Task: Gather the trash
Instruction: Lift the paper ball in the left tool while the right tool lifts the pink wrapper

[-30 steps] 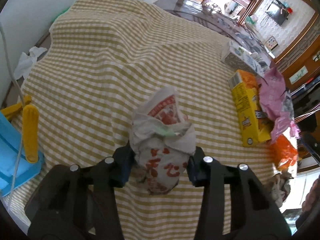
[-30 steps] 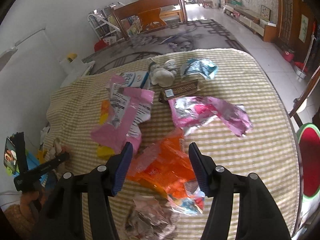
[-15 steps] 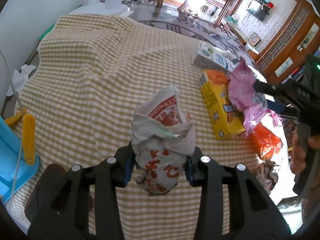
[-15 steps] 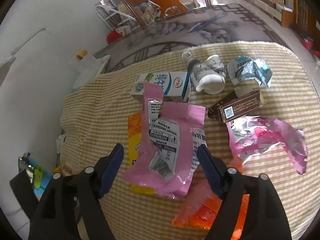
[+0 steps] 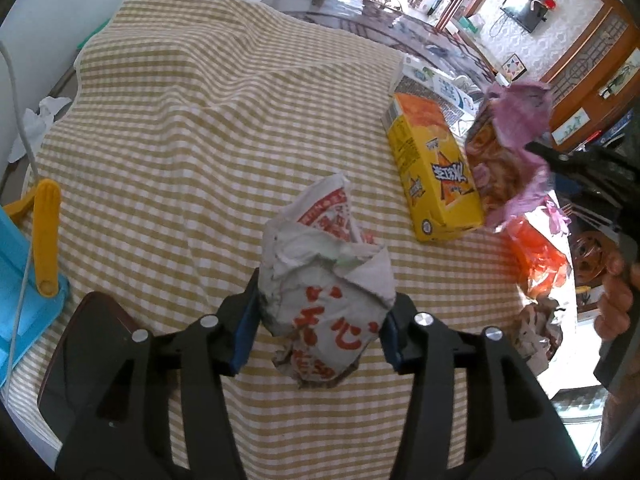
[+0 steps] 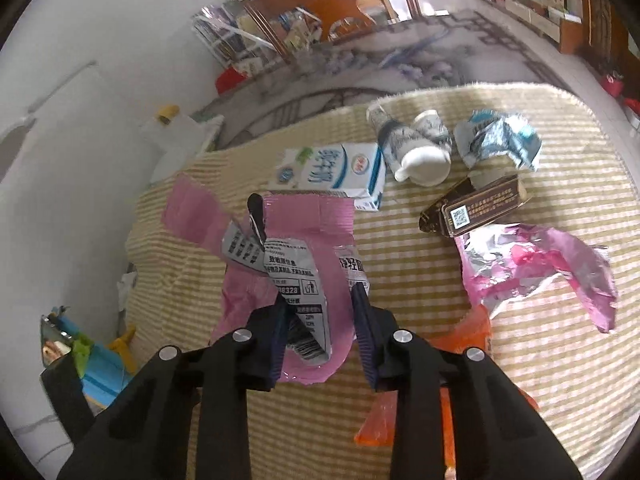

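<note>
On the checked tablecloth the left gripper pinches a crumpled paper bag, its jaws just eased wider. The right gripper, just closing, seems clamped on a glossy pink wrapper, beside a milk carton, paper cups and a half-hidden orange wrapper.

A yellow-and-white checked cloth covered the table and stretched away ahead of the left tool. Off to that tool's left, at the table's edge, stood a blue plastic thing with a yellow handle. Far ahead and to the right, a television hung on a patterned wall. Beyond the right tool stood a cluttered wooden shelf.
</note>
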